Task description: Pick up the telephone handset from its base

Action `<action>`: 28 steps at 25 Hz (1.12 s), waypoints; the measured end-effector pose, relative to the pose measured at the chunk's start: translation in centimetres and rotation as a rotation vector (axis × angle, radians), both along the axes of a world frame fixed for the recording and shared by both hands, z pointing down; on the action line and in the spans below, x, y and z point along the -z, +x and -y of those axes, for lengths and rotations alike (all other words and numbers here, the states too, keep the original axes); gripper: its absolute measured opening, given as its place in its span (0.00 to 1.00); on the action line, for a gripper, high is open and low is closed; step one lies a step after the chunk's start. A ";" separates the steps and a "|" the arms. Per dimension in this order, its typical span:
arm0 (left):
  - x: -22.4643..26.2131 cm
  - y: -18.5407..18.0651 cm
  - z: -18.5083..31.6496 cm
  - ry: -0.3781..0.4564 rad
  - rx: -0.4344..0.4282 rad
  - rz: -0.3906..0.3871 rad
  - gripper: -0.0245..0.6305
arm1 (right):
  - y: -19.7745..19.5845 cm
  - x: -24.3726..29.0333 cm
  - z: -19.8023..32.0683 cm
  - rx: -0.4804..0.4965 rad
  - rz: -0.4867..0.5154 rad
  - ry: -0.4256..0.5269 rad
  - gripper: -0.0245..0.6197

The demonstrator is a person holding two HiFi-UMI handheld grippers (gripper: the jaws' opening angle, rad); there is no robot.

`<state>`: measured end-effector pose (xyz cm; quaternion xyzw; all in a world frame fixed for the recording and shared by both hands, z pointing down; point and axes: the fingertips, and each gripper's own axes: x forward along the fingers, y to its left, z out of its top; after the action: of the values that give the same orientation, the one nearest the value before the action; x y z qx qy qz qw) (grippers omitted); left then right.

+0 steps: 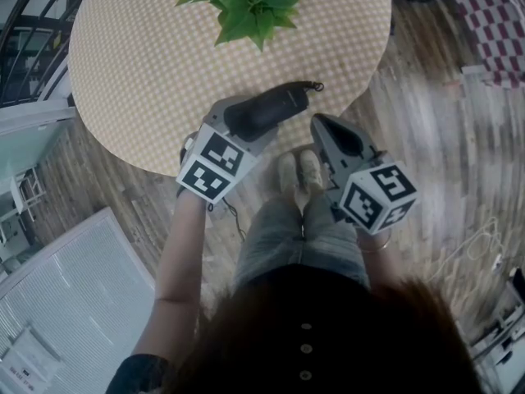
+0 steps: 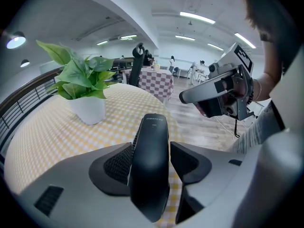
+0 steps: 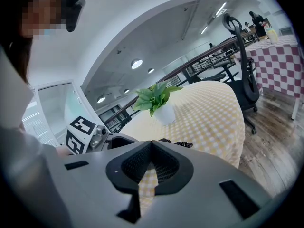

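Dark hair and a buttoned dark top fill the bottom of the head view, with jeans and pale shoes below them on the wooden floor.

At left, the left gripper (image 2: 152, 145) has its jaws clamped on the black telephone handset (image 1: 277, 105). Its ribbed pads press both flanks of the shaft, and the rounded end sticks out past the tips. The handset hangs over the near rim of the round checked table (image 1: 123, 64) and looks clear of the cloth. I cannot make out its base in any view. A potted plant (image 1: 250, 2) stands further back on the table.

A coiled cord (image 3: 183, 145) shows at the handset's far end. To the right, well apart from the handset, the right gripper (image 3: 151, 144) has its jaws closed tip to tip on nothing and points toward the table.

The handset looks like stiff, glossy plastic, light but smooth enough to slide or swivel under a loose pinch. The narrow middle of the shaft seems the soundest place to hold, square across the flanks. The cord will probably tug back as it stretches.
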<state>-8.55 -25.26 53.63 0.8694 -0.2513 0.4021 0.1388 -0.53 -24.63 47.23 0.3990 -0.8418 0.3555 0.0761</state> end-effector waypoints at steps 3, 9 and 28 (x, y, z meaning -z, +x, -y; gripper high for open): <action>-0.1 -0.1 0.1 0.001 -0.015 0.012 0.43 | -0.1 -0.1 0.1 -0.004 0.001 -0.004 0.05; -0.5 -0.1 0.0 0.006 -0.056 0.046 0.43 | 0.0 -0.4 -0.1 -0.013 0.002 -0.014 0.05; 0.3 0.3 0.2 0.040 -0.089 0.056 0.42 | 0.3 -0.1 -0.1 -0.026 -0.004 -0.004 0.05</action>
<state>-8.20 -25.50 53.35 0.8708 -0.2241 0.4269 0.0961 -0.19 -24.50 47.30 0.4103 -0.8357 0.3576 0.0740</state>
